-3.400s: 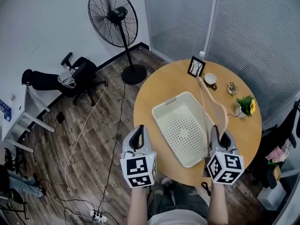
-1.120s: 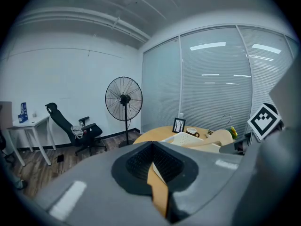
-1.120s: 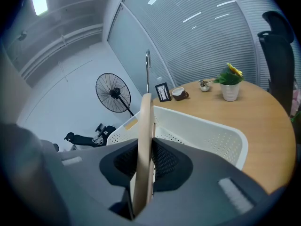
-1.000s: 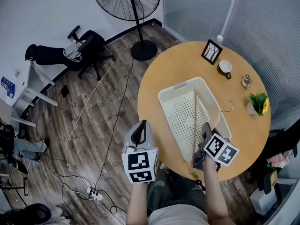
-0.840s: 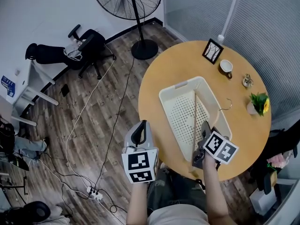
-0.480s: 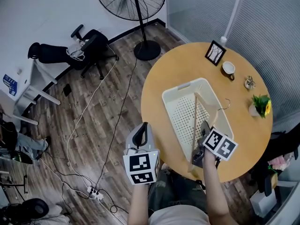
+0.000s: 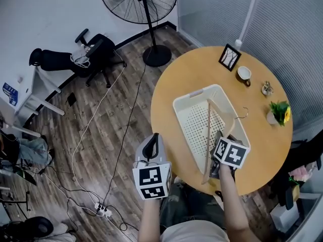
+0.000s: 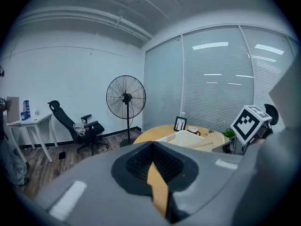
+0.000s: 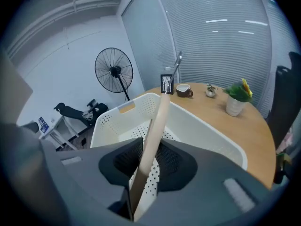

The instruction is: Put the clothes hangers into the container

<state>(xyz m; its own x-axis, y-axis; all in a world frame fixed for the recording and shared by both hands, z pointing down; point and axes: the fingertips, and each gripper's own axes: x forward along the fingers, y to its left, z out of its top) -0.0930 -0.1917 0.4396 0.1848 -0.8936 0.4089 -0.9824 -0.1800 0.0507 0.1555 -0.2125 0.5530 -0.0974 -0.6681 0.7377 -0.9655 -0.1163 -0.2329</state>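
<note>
A wooden clothes hanger (image 7: 207, 135) lies slanted over the white perforated basket (image 7: 194, 130) on the round wooden table (image 7: 176, 79). Its metal hook (image 7: 244, 114) sticks out past the basket's right rim. My right gripper (image 7: 218, 137) is at the basket's near right corner, shut on the hanger's near end. In the right gripper view the hanger (image 9: 157, 121) runs up between the jaws of the right gripper (image 9: 150, 147), above the basket (image 9: 207, 126). My left gripper (image 7: 153, 144) hangs off the table's left edge over the floor. The left gripper (image 8: 152, 147) is shut with nothing in it.
At the table's far side stand a picture frame (image 7: 228, 57), a cup (image 7: 244, 73), a small ornament (image 7: 266, 88) and a potted yellow flower (image 7: 279, 114). A standing fan (image 7: 139, 4), an office chair (image 7: 93, 49) and cables on the floor lie to the left.
The right gripper has rolled, so its marker cube faces up more and sits slightly further up and left. The hanger stays over the basket. The left gripper has not moved.
</note>
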